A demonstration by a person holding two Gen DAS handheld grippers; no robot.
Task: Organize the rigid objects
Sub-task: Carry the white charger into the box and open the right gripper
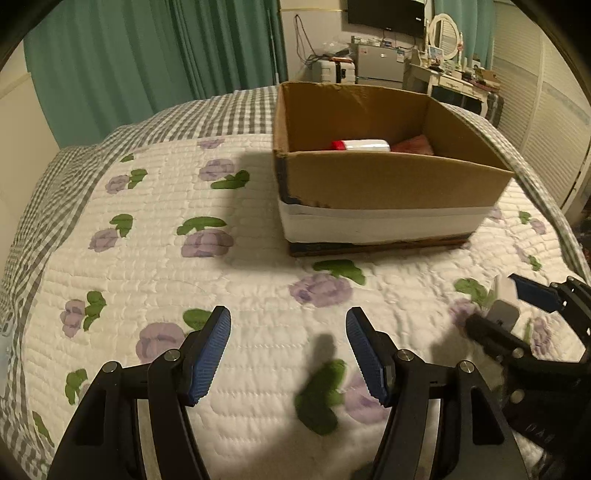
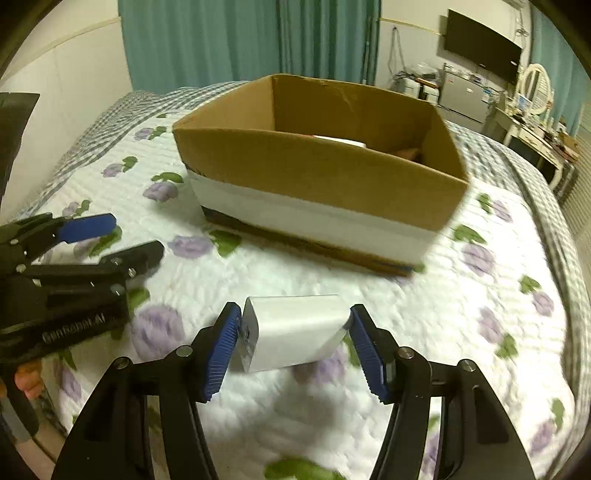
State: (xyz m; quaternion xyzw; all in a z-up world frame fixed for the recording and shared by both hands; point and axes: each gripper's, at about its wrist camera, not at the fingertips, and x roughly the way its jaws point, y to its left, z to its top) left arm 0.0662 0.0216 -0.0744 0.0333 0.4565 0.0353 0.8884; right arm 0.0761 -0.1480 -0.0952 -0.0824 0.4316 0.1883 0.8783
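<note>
My right gripper [image 2: 294, 308] is shut on a white rectangular block [image 2: 295, 332], gripped by its two ends and lifted a little off the quilt. The left wrist view shows the same block [image 1: 504, 314] between the right gripper's [image 1: 495, 301] fingers at the far right. My left gripper [image 1: 288, 321] stands open over the quilt with nothing between its blue pads; in the right wrist view the left gripper [image 2: 135, 236] sits at the left edge. An open cardboard box [image 1: 388, 181] lies ahead of both and holds a white bottle with a red cap [image 1: 362, 145] and a reddish item [image 1: 413, 144].
The box [image 2: 314, 173] rests on a bed with a white flowered quilt [image 1: 147, 258] that has a grey checked border. Teal curtains hang behind. A dresser with a mirror [image 1: 443, 33], a wall screen and small furniture stand at the far right. A hand [image 2: 26, 380] shows at lower left.
</note>
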